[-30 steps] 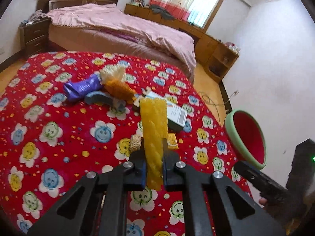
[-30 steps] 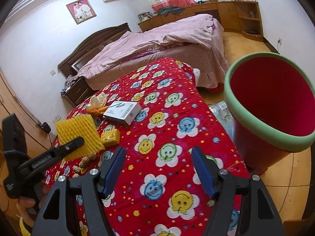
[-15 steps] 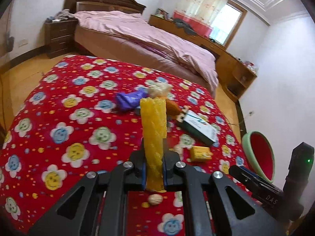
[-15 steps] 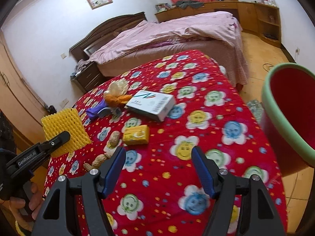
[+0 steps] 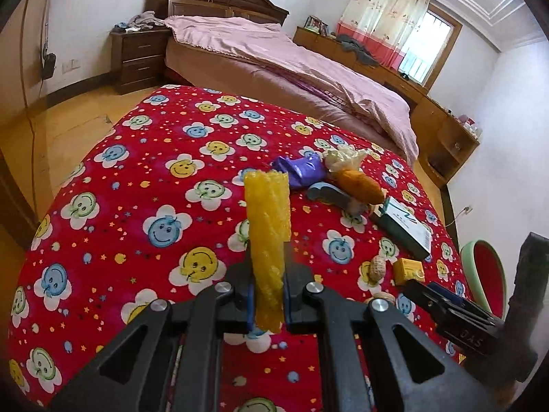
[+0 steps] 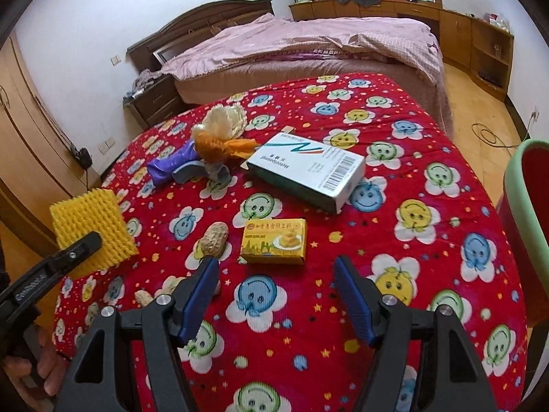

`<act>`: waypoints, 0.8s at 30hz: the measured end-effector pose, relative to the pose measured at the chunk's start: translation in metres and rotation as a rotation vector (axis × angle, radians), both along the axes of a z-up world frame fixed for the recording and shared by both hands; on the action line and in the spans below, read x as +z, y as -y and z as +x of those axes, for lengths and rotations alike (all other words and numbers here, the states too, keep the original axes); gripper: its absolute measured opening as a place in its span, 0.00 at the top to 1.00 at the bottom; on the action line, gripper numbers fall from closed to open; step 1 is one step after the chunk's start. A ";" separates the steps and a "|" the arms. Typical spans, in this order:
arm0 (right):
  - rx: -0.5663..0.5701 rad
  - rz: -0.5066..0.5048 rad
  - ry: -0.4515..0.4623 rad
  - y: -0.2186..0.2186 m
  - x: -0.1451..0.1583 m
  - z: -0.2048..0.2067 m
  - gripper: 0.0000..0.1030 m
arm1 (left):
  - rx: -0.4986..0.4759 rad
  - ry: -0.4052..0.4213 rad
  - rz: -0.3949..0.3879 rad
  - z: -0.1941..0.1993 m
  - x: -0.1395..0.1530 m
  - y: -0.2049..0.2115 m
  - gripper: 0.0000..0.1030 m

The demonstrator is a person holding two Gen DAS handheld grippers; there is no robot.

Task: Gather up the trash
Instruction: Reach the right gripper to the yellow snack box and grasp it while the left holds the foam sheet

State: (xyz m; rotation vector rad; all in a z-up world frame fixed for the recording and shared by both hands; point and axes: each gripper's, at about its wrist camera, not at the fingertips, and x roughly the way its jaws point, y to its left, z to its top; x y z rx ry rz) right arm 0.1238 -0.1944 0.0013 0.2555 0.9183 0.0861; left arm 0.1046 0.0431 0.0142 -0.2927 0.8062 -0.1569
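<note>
Right then, my left gripper (image 5: 268, 295) had its fingers clamped on the yellow foam fruit net (image 5: 267, 226), which stood upright between them above the red smiley-flower cloth on the counter (image 5: 137, 171). My right gripper (image 6: 276, 295) hung with fingers apart and nothing between them. Just ahead of that gap lay the small yellow snack box (image 6: 274, 245), flat on the cloth, its long side running across my fingers' line, so they could straddle it on its short ends. A peanut shell (image 6: 214, 237) sat just beside it, toward my left finger. The red bin with the green rim (image 6: 521, 226) waited off the counter's right edge, nearer my right hand.
</note>
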 end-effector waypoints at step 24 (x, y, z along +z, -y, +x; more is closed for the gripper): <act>-0.030 0.006 0.018 0.011 -0.004 -0.003 0.57 | -0.032 0.016 -0.002 -0.008 0.009 0.010 0.90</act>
